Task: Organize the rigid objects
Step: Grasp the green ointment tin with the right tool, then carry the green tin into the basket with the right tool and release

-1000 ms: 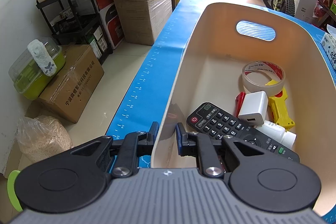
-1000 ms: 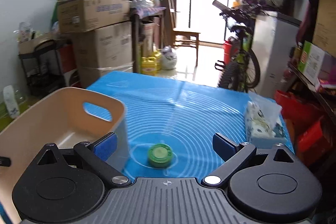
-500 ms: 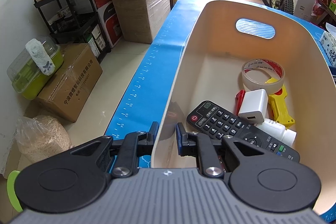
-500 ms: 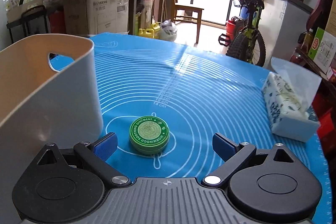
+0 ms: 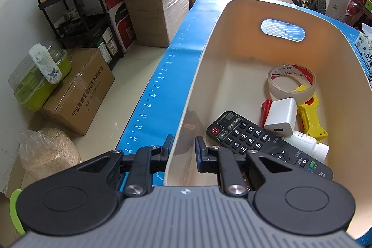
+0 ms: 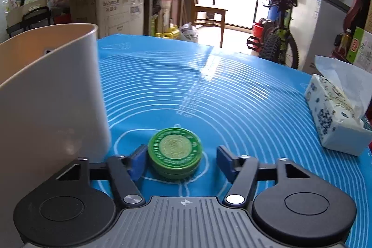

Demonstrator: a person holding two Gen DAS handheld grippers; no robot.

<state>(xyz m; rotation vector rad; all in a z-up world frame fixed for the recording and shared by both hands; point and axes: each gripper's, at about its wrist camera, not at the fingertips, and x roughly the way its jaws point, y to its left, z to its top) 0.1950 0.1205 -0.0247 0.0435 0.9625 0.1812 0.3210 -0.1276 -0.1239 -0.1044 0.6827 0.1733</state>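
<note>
A beige plastic bin (image 5: 209, 43) stands on the blue mat (image 6: 209, 89). In it lie a black remote (image 5: 251, 138), a tape roll (image 5: 291, 80), a white charger (image 5: 281, 117), a yellow tool (image 5: 311, 117) and a white bottle (image 5: 307, 143). My left gripper (image 5: 183, 148) is shut on the bin's near wall, one finger outside and one inside. A round green ointment tin (image 6: 174, 148) lies flat on the mat beside the bin (image 6: 46, 96). My right gripper (image 6: 180, 163) is low around the tin with its jaws closing. The left pad is at the tin's side and the right pad stands apart.
A patterned tissue pack (image 6: 334, 117) lies at the mat's right edge. Left of the table, on the floor, are cardboard boxes (image 5: 79, 92), a black shelf cart (image 5: 81, 15) and a green container (image 5: 39, 80). A bicycle (image 6: 276, 38) and a chair (image 6: 209, 10) stand beyond the table.
My right gripper came down and forward to the green tin, and its jaws narrowed around it. The left gripper and the bin stayed put.
</note>
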